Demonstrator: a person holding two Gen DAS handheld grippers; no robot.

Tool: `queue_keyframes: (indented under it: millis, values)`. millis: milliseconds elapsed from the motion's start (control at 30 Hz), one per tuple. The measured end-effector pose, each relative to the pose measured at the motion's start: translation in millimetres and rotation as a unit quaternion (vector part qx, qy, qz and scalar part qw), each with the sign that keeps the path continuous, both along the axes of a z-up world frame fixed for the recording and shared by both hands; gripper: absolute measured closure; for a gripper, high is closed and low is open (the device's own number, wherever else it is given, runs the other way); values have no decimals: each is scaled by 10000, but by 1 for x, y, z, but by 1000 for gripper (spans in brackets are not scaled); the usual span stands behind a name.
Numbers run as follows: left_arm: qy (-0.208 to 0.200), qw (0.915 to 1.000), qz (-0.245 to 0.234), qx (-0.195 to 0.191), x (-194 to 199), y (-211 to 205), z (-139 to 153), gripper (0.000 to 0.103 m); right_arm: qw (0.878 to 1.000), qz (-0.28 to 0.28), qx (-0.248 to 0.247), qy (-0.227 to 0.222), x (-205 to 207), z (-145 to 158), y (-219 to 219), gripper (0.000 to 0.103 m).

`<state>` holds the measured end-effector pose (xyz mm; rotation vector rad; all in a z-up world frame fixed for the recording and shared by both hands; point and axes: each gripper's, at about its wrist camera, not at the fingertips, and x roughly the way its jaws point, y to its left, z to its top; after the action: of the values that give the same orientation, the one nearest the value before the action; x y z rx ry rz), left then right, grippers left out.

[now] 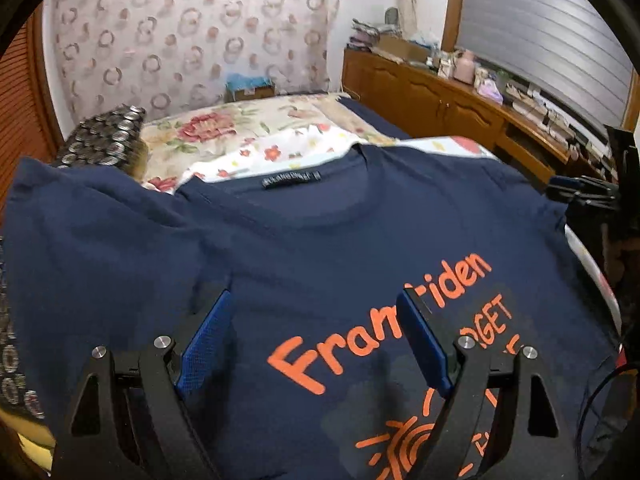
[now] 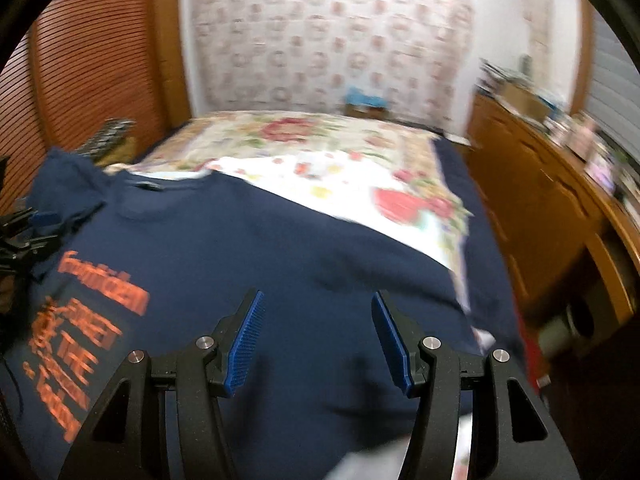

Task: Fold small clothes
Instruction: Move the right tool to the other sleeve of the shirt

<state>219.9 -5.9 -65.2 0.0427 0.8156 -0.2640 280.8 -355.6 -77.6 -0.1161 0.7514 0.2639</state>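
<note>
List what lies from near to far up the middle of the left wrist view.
Left gripper → orange lettering → T-shirt collar label → floral bedspread → cardboard box → patterned curtain.

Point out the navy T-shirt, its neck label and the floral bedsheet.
navy T-shirt (image 1: 328, 240): left wrist view, plain chest fabric below the collar.
neck label (image 1: 290, 180): left wrist view, middle of the dark tag inside the collar.
floral bedsheet (image 2: 320, 136): right wrist view, bare flowered area beyond the shirt.

We see the left gripper (image 1: 316, 312) and the right gripper (image 2: 318, 314) alike: black angular frames, round silver screws, and blue ribbed pads (image 2: 246, 340) on the fingers.
</note>
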Motion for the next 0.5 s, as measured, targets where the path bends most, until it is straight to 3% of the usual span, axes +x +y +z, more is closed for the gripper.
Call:
queue_keyframes:
  millis: [200,500]
  values:
    - [193,9997,-88,135,5,-10,-11,19,9980,-587,113,224,-4,-20,-43,46]
    - [363,9982,-235,425,4,-21,-24,19,9958,-807,203,386,7,-26,-47,46]
